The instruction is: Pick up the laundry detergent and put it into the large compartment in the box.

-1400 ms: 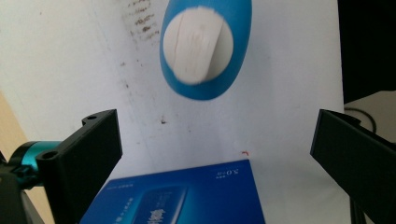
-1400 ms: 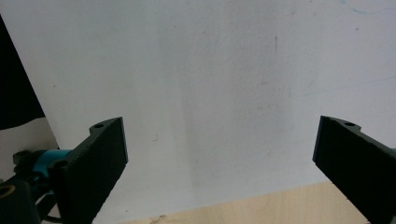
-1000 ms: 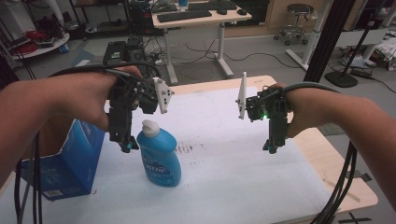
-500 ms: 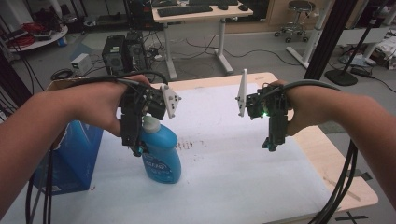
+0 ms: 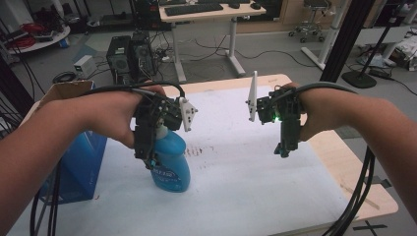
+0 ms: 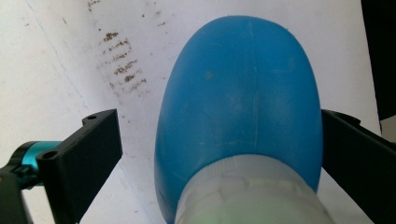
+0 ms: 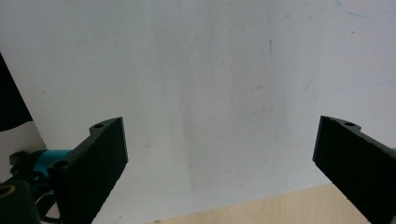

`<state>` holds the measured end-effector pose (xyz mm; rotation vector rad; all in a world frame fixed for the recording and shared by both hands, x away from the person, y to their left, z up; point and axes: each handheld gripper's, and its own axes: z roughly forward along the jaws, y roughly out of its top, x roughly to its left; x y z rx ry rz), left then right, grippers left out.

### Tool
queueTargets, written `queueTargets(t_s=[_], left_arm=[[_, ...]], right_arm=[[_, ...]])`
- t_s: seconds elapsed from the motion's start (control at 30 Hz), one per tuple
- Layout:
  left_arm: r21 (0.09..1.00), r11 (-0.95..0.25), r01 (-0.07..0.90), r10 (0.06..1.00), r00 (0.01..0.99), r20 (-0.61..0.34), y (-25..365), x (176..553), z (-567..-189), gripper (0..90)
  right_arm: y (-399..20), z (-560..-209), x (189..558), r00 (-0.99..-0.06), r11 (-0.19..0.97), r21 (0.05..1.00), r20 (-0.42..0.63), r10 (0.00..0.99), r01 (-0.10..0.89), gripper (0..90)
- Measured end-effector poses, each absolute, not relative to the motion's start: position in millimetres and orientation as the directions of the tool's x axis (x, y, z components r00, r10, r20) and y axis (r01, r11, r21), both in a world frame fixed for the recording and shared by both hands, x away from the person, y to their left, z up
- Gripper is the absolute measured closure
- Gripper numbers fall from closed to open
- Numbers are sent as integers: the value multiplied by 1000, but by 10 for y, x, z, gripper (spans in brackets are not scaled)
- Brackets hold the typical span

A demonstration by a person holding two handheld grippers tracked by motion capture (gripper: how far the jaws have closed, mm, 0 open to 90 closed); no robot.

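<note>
A blue plastic bottle with a pale cap stands upright on the white sheet, left of centre. My left gripper comes down over its top, open, with one black jaw on each side of the bottle's shoulders. In the left gripper view the right jaw is at the bottle's side and the left jaw stands a gap away. My right gripper hangs open above the sheet's right part, and nothing lies between its jaws.
A blue box with a cardboard flap stands at the table's left edge, close beside the bottle. Brown smudges mark the sheet near the bottle. Bare wooden tabletop borders the sheet on the right. A desk and computer towers stand beyond the table.
My left gripper has come down and right until its jaws straddle the bottle's top. The right gripper has hardly moved.
</note>
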<state>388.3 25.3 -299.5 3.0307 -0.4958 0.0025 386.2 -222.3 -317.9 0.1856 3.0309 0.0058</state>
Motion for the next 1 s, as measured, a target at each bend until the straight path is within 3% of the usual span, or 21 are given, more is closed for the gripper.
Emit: queueTargets(t_s=[0.27,0.3,0.63,1.0], left_arm=[[49,-949,-312,-312,950,17,255,3876,-3000,22],[46,-950,-310,-310,951,11,257,3876,-2998,76],[46,-949,-310,-310,951,14,248,3878,-3000,77],[36,-947,-320,-320,947,7,236,3875,-3001,146]], right_arm=[[-2222,-3179,3856,-987,993,11,-105,120,119,21],[-2226,-3183,3858,-987,993,10,-104,119,119,21],[-2240,-3198,3875,-987,993,7,-104,118,118,21],[-2233,-3208,3882,-987,993,4,-106,118,118,21]])
